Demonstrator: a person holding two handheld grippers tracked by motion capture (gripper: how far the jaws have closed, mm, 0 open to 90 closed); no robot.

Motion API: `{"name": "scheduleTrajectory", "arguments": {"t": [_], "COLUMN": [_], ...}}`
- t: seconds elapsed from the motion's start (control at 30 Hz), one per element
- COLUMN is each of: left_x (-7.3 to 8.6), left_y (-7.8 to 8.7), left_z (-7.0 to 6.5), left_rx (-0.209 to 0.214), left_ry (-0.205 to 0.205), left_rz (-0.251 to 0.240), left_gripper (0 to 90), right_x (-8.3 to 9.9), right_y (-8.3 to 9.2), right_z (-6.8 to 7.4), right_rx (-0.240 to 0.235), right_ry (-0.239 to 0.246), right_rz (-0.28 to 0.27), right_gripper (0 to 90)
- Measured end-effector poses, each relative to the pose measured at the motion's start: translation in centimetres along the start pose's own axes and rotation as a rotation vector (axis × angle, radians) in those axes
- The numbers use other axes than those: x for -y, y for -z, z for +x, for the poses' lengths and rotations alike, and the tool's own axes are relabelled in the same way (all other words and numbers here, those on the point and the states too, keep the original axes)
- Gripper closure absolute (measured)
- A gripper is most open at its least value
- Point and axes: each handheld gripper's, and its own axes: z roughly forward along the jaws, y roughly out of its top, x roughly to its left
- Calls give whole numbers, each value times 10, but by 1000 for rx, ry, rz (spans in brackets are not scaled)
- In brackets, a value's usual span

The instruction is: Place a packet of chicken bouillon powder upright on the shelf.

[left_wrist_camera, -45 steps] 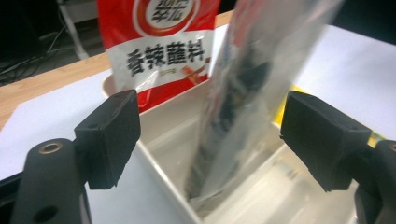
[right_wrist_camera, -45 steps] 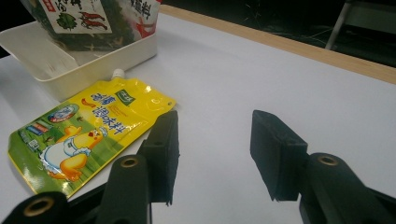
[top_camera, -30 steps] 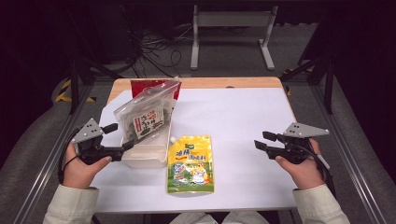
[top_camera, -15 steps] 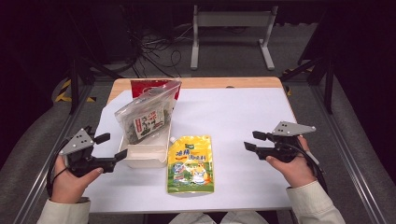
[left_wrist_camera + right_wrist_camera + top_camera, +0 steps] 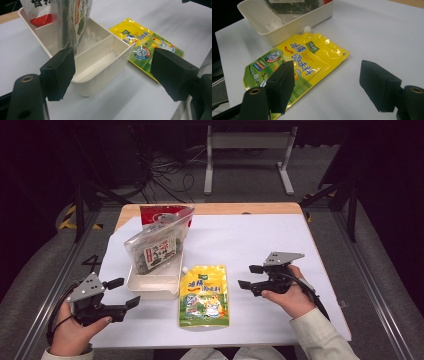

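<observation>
1. The right gripper (image 5: 246, 276) is held over the white table (image 5: 260, 245), just right of the yellow pouch (image 5: 204, 296). Its jaws stand apart with nothing between them and have just been opening further.
2. The left gripper (image 5: 125, 292) is held at the table's near left corner, jaws apart and empty; they have just been closing slightly. It points toward the near end of the white tray (image 5: 155, 282).
3. The pouch lies flat, touching or just beside the tray's right wall, spout toward the far side. Its long axis runs near-to-far, across the line of the right gripper's jaws.
4. The right gripper is judged the nearer one to the pouch; the left has the tray between it and the pouch's upper half.
5. In the right gripper view the pouch (image 5: 297, 65) passes under the left-hand jaw; the other jaw hangs over bare table. A shift sideways is judged needed before a pinch on its edge.
6. The left gripper view shows the tray's dividers (image 5: 95, 53) and an empty near compartment; the seaweed packet (image 5: 152, 251) stands in a farther one. The high view alone gives both hands together.
</observation>
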Motion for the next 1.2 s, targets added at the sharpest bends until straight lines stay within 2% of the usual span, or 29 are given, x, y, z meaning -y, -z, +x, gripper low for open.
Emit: {"name": "scheduleTrajectory", "arguments": {"t": [0.1, 0.2, 0.33, 0.47, 0.57, 0.87, 1.0, 1.2], "left_x": [1, 1, 0, 0, 0, -1, -1, -1], "left_y": [-1, -3, -7, -9, -12, -18, -20, -22], "left_z": [-3, -6, -10, -14, -14, -16, -16, -15], "left_rx": [12, 27, 37, 59, 63, 87, 87, 80], "left_ry": [1, 2, -11, -4, -16, -18, -23, -21], "left_rz": [-4, 6, 17, 23, 28, 42, 39, 39], "left_gripper": [218, 232, 244, 246, 246, 246, 241, 236], "right_x": [-1, 0, 2, 4, 5, 10, 13, 15], "right_y": [-11, -18, -28, -37, -43, -59, -65, -72], "right_z": [1, 1, 0, -1, -1, -4, -5, -4], "right_rx": [-10, -18, -37, -33, -38, -52, -62, -77], "right_ry": [-17, -38, -54, -43, -40, -39, -49, -44], "right_rz": [16, 46, 76, 98, 113, 168, 209, 232], "right_gripper": [266, 298, 312, 304, 305, 301, 295, 303]}}
